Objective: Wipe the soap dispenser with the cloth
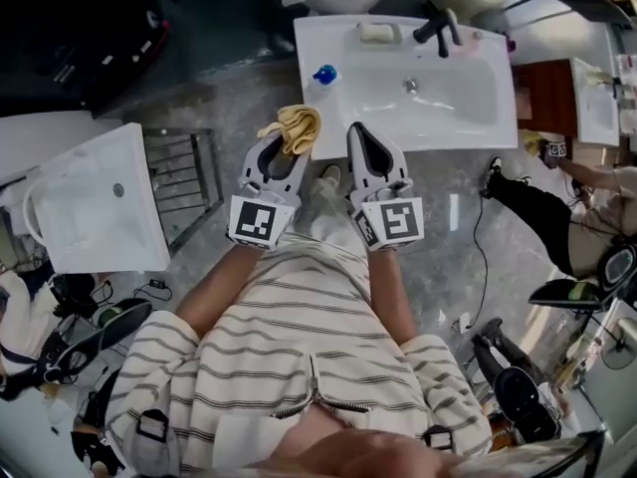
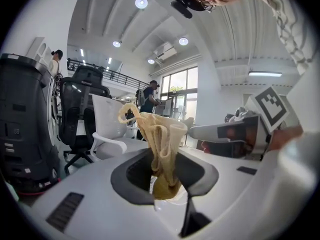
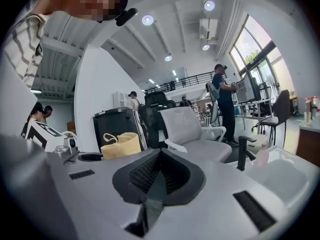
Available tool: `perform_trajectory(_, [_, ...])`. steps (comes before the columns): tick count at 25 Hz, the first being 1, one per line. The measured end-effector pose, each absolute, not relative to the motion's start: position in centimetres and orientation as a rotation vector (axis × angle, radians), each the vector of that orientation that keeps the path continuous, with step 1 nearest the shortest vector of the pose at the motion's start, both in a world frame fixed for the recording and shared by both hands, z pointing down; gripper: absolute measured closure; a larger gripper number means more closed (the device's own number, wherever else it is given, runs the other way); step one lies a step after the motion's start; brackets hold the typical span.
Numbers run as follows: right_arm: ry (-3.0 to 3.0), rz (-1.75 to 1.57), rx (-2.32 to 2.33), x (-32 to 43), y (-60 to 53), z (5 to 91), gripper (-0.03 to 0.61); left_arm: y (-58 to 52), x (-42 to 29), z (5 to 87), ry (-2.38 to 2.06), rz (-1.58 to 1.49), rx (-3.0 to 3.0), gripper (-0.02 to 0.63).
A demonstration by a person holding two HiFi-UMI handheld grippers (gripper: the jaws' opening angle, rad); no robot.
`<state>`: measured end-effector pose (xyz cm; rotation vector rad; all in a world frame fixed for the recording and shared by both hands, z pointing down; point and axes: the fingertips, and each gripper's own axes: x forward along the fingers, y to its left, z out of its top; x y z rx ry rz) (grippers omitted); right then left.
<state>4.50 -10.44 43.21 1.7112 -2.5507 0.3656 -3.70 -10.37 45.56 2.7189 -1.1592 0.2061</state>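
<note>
Evidently the wipe has not begun: the left tool (image 2: 165, 181) is clamped on the cloth (image 1: 292, 127). It grips the cloth low down, so the yellow folds bunch up and spill beyond the tips, leaving a soft free wad out in front to rub with. The right tool (image 3: 157, 176) is clenched on nothing, its jaws together and bare; I judge it is kept free to steady the bottle. Both tools point toward the white sink (image 1: 468, 132), side by side and apart from each other. The soap dispenser (image 1: 324, 74), which I take to be the small blue-topped bottle, stands on the sink's rim ahead of the left tool, a little toward the right tool's side and well clear of the cloth. Standing at that corner, it gives the cloth-bearing tool the shorter reach, and the next move calls for laying the folds on it without tipping it
</note>
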Motion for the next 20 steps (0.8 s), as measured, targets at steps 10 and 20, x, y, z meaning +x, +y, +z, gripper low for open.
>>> perform_trajectory(10, [-2.589, 0.418, 1.557, 5.5, -13.0, 47.1, 0.578, -12.1, -2.3, 47.6, -1.303, 0.237, 2.632, 0.502])
perform_trajectory(20, [-2.587, 0.418, 1.469, 5.9, -16.5, 50.8, 0.578, -13.4, -2.1, 49.0, -1.345, 0.263, 2.586, 0.502])
